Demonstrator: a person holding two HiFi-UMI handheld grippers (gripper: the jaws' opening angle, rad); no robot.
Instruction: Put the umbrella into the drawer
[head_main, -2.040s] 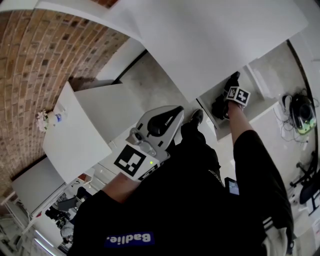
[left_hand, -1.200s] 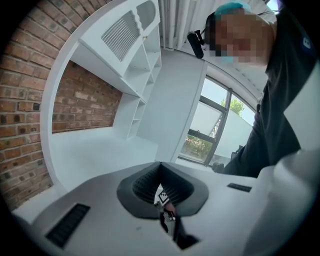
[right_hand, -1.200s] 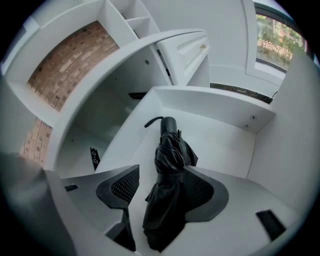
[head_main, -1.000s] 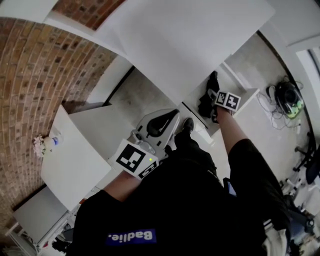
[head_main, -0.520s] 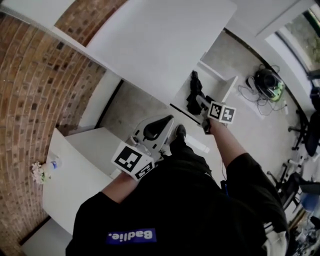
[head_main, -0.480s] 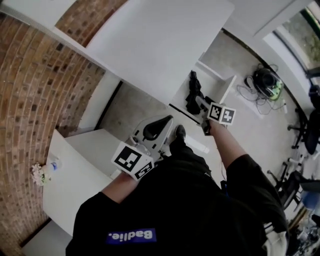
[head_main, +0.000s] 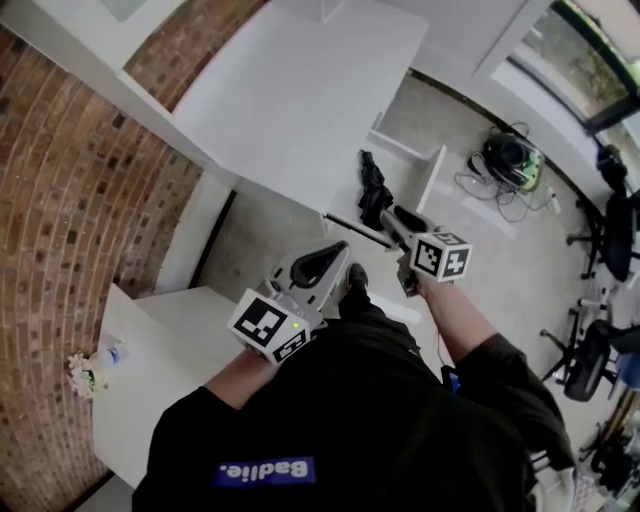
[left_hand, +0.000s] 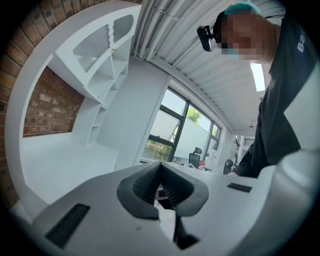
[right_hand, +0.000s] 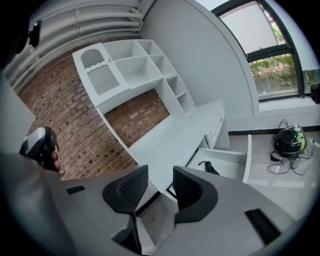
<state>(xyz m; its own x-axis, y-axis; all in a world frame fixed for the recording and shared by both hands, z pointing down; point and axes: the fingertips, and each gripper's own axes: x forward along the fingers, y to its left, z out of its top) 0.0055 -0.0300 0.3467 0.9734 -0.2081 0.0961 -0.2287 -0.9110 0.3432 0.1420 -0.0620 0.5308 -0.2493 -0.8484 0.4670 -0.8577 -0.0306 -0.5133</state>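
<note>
The black folded umbrella (head_main: 372, 190) lies loose inside the open white drawer (head_main: 434, 176) under the desk; it also shows in the right gripper view as the umbrella (right_hand: 210, 167) in the drawer (right_hand: 246, 157). My right gripper (head_main: 391, 218) hovers above and in front of the drawer, away from the umbrella. Its jaws (right_hand: 160, 188) are closing with a gap still between them and nothing in it. My left gripper (head_main: 336, 252) is held close to my body, with its pads meeting at the tip (left_hand: 160, 169) and holding nothing.
A long white desk top (head_main: 300, 90) runs along the brick wall (head_main: 90, 180), with white shelving (right_hand: 130, 65) above it. At the lower left is a white side table (head_main: 150, 350) with a small bottle and flowers (head_main: 92, 365). A helmet and cables (head_main: 505, 160) lie on the floor, with office chairs (head_main: 600, 230) at the right.
My right gripper has risen out of the drawer and back toward me, leaving the umbrella inside. The head view has lifted and shows more of the room. My left gripper shifted slightly.
</note>
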